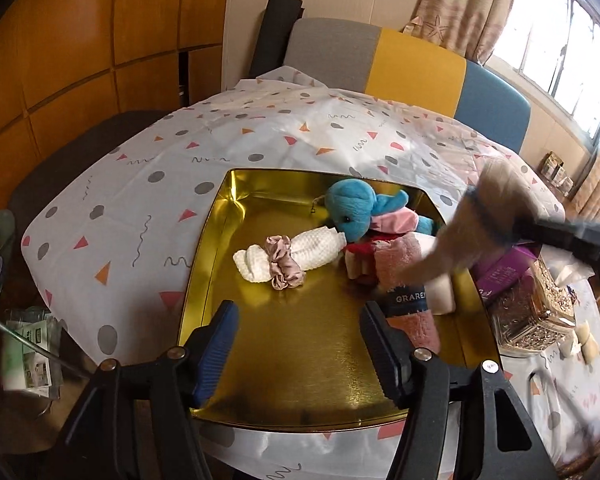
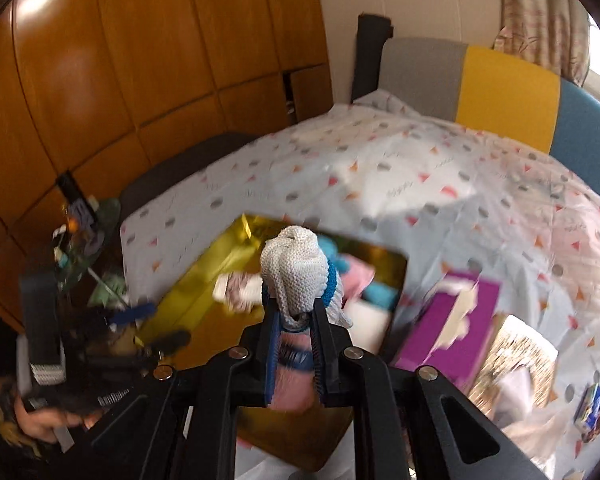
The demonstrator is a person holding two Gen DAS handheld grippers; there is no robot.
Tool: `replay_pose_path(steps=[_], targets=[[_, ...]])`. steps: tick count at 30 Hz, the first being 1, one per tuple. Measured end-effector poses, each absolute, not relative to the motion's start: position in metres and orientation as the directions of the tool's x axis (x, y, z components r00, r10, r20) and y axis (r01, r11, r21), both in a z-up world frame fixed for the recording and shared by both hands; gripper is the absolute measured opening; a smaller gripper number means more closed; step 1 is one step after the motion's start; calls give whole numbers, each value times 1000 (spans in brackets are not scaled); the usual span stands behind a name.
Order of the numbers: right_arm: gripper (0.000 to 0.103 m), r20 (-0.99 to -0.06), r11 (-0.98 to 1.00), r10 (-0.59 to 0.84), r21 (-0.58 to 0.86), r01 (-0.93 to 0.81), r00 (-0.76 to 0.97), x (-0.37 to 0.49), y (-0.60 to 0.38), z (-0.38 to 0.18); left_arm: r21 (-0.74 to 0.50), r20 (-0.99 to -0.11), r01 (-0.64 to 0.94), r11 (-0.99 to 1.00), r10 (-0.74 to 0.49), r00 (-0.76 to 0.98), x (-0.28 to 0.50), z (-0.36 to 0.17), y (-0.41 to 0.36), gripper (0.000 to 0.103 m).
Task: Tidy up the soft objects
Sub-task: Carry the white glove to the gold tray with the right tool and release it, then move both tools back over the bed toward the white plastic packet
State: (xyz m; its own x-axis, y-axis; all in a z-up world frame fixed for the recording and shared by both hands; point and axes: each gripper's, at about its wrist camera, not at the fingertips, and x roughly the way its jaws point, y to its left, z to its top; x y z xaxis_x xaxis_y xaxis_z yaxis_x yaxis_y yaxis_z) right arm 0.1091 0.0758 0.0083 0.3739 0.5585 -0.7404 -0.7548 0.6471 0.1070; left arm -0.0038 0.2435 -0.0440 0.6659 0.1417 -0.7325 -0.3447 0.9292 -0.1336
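The knit bundle [image 2: 296, 268], white with a blue band round it, is up in the air over the gold tray [image 2: 204, 320], pinched at its lower end by the right gripper [image 2: 296, 320], whose jaws are closed on it with the bulk flopping above the tips. It looks light and thoroughly soft, a rolled cloth that will sag and swing, so the low pinch near the band is a fair hold, though a grip across the banded middle would likely steady it better; I'd judge little risk of slipping on that coarse knit, more of it unrolling. In the left view the same bundle is only a blurred tan shape [image 1: 496, 196] at the right. Down in the tray [image 1: 300, 360] lie a white roll [image 1: 300, 254] cinched by a satin scrunchie [image 1: 282, 268], and touching its far end a blue elephant [image 1: 352, 210] with a pink ear. Beside that sit a pink towel [image 1: 400, 264] with a dark label band and cream folded cloth, all bunched at the tray's right side. The left gripper [image 1: 300, 340] hovers low over the tray's near part, jaws wide apart and holding nothing. Off the tray to the right stand a purple box [image 2: 452, 320] and a glittery box [image 1: 536, 312] on the patterned tablecloth [image 1: 140, 184].
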Motion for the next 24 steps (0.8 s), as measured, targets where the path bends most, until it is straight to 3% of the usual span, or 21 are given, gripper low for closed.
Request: replay_pose_path(steps=[4,9,24], targets=[[16,-796,653,507,105,-750,330,102,75,-23,-117,-718,-331,936,150,679,-6,-39,237,73],[35,-812,674,486,113,-730,323,98,63,-32,-105,-717,-322,941,153,680,-3,-38,231,76],[39,-809,670,499,133,-731,310,81,44,-38,-99,-714,-305,947,146,685,-5,-38,221,78]])
